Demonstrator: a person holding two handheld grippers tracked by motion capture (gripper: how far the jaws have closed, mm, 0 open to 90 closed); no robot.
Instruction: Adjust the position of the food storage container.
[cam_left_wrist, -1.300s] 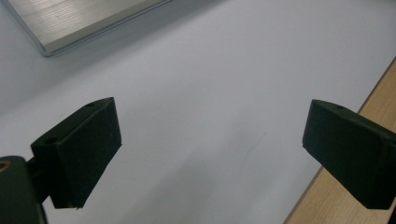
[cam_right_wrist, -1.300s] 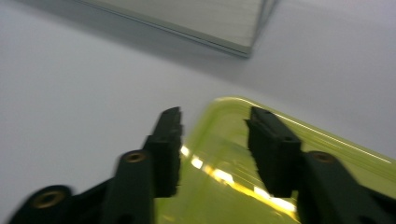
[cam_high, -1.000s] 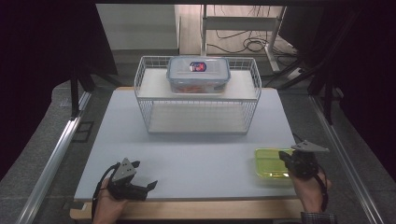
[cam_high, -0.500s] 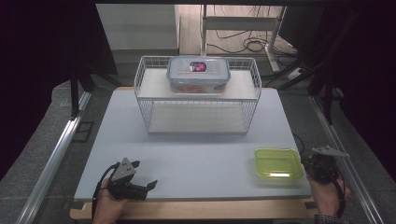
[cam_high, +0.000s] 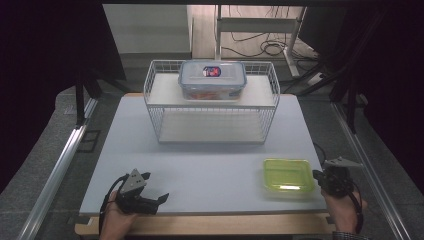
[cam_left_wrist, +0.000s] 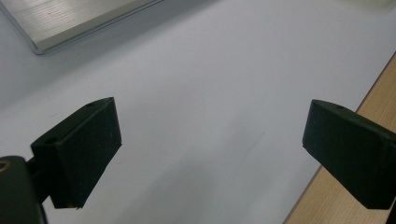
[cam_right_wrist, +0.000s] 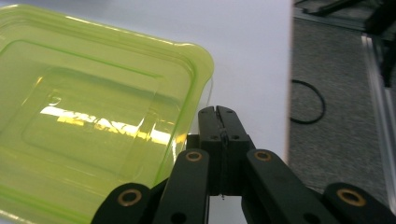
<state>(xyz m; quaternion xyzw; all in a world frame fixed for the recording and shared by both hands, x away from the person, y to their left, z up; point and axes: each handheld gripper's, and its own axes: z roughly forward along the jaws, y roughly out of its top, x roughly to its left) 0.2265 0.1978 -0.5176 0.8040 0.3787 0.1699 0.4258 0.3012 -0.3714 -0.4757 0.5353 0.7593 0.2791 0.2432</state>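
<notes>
The yellow-green container lid (cam_high: 289, 175) lay flat at the table's (cam_high: 210, 165) near right, untouched. The right gripper (cam_high: 320, 176) sat just right of it, jaws pressed together and empty. The left gripper (cam_high: 157, 199) rested near left, jaws spread, so picking the lid up was not yet begun.

Green lid (cam_right_wrist: 93, 126) cut off by frame edge; box (cam_high: 212, 80) contents unclear.

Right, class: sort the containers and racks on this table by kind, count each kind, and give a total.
Green container: 1
Clear lidded container: 1
White wire rack: 1
Total: 3
</notes>
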